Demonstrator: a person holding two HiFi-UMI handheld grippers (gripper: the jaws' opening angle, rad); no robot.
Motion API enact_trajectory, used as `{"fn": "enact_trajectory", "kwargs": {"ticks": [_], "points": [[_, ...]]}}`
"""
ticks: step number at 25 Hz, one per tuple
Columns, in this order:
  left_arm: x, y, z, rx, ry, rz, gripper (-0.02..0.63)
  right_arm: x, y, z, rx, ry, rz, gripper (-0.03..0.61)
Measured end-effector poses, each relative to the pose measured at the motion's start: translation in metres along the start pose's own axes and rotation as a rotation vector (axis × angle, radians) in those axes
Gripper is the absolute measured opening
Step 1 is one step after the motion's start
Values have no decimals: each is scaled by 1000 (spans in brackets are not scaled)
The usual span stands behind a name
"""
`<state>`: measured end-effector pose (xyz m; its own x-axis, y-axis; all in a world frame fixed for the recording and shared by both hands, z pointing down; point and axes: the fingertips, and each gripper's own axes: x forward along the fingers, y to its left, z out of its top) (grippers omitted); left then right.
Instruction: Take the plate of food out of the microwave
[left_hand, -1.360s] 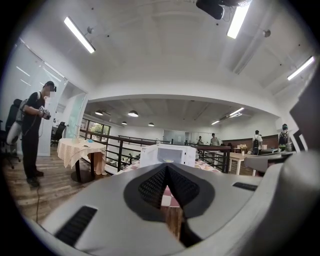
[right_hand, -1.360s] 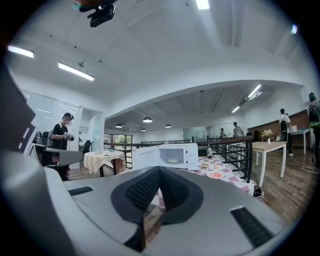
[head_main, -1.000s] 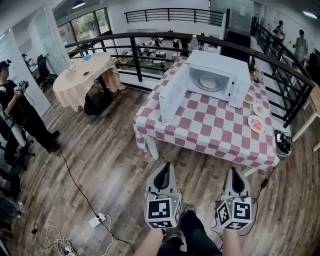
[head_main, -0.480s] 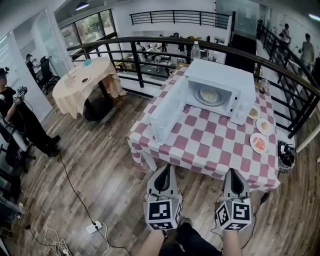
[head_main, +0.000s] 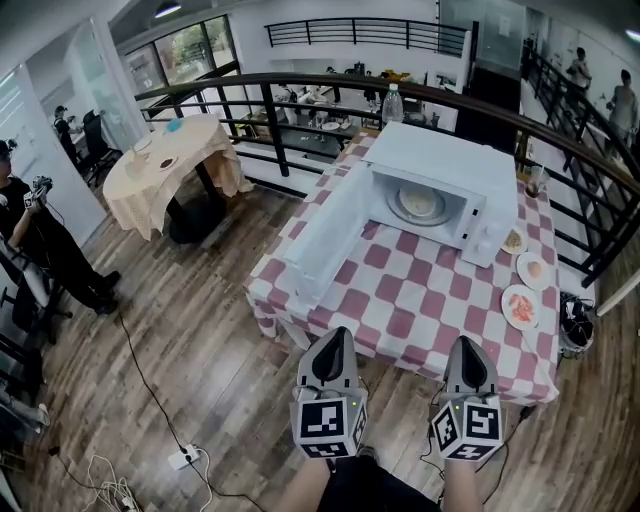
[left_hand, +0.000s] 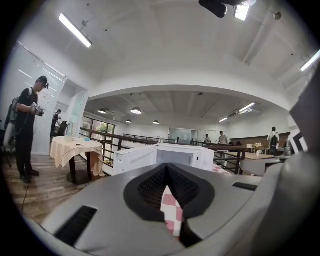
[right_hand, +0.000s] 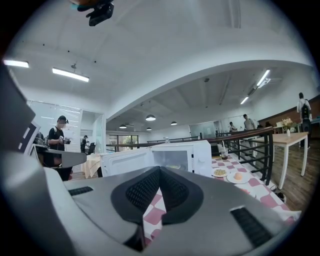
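Observation:
A white microwave (head_main: 432, 158) stands on a red-and-white checked table (head_main: 400, 320), its door (head_main: 325, 235) swung wide open to the left. Inside it lies a plate of food (head_main: 418, 203) on the turntable. Both grippers hang low in front of the table's near edge, well short of the microwave. My left gripper (head_main: 330, 342) is shut with nothing in it, and so is my right gripper (head_main: 465, 350). The left gripper view looks past the closed left gripper (left_hand: 167, 167) at the microwave (left_hand: 175, 156). Past the right gripper (right_hand: 160, 170), the plate (right_hand: 173, 166) shows faintly inside the microwave (right_hand: 175, 155).
Three small plates of food (head_main: 524, 306) lie on the table right of the microwave. A bottle (head_main: 392, 100) and a cup (head_main: 533, 180) stand behind it, by a dark railing (head_main: 300, 90). A cream-clothed round table (head_main: 170, 160) and a person (head_main: 40, 240) are at left. Cables (head_main: 185, 458) cross the floor.
The table and microwave have come nearer and lower in the head view as I approach. Both grippers stay shut and side by side.

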<state>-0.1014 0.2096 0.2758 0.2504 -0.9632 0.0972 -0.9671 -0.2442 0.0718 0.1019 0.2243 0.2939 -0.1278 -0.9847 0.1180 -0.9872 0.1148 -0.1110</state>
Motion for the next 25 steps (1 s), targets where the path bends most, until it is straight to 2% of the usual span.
{"fn": "enact_trajectory", "kwargs": {"ticks": [10,25], "points": [[44,-3,-7,-2,29,-7,8,36,-15,-6,24,17,-8,-5],[146,-2,-18,-22,69,-99,8,118,-41,-14,1,68,-81,-5]]}}
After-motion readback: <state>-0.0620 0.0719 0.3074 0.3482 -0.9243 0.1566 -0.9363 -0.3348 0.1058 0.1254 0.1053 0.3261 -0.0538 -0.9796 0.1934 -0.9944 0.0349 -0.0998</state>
